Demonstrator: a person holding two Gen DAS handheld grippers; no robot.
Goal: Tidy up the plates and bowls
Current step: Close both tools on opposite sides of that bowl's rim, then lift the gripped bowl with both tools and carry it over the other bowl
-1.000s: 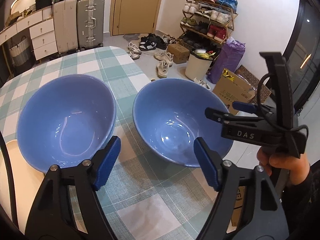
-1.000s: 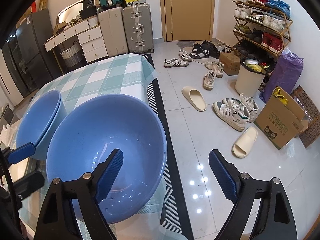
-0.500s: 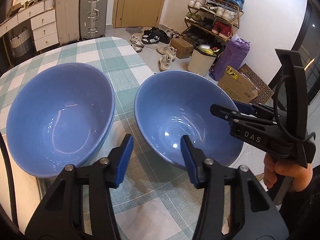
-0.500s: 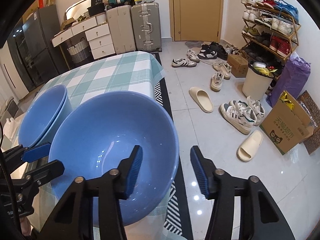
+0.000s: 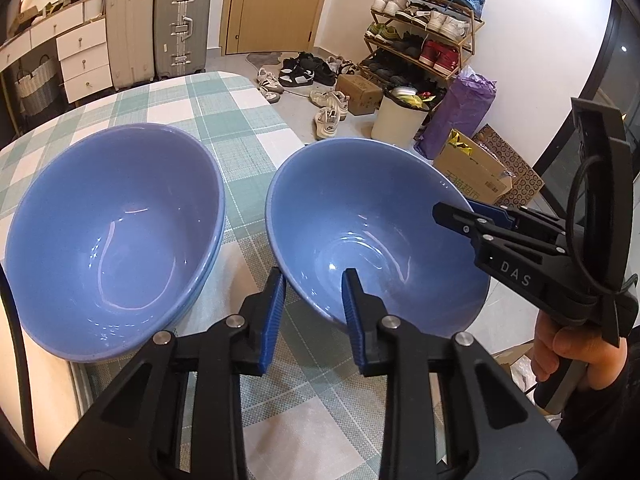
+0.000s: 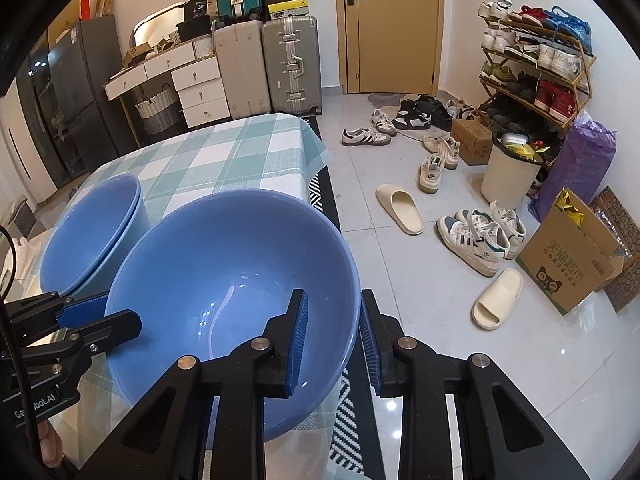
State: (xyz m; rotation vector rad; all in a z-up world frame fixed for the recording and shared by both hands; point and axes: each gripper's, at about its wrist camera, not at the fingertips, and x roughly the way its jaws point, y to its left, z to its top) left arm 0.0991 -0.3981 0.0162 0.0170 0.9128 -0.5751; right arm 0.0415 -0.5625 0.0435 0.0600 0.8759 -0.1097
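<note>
Two blue bowls stand on the checked table (image 5: 192, 104). The left one (image 5: 112, 220) (image 6: 92, 232) shows a double rim, like a stack of two. The right bowl (image 5: 372, 216) (image 6: 224, 264) sits at the table's right edge. My left gripper (image 5: 312, 300) (image 6: 96, 316) straddles its near-left rim, one pad outside and one inside. My right gripper (image 6: 334, 328) (image 5: 476, 216) straddles its right rim the same way. Both sets of jaws are closing, and the pads look pressed against the bowl's wall.
The table drops off just right of the held bowl, over a striped mat (image 6: 348, 412). Shoes, slippers (image 6: 400, 208), a bin (image 6: 508, 172) and a cardboard box (image 6: 572, 264) litter the floor. A cream flat thing (image 5: 40, 360) lies at the table's front left.
Both pairs of jaws have narrowed from wide apart to tight around the right bowl's rim. The hands have stayed about where they were, and the bowls have not shifted.
</note>
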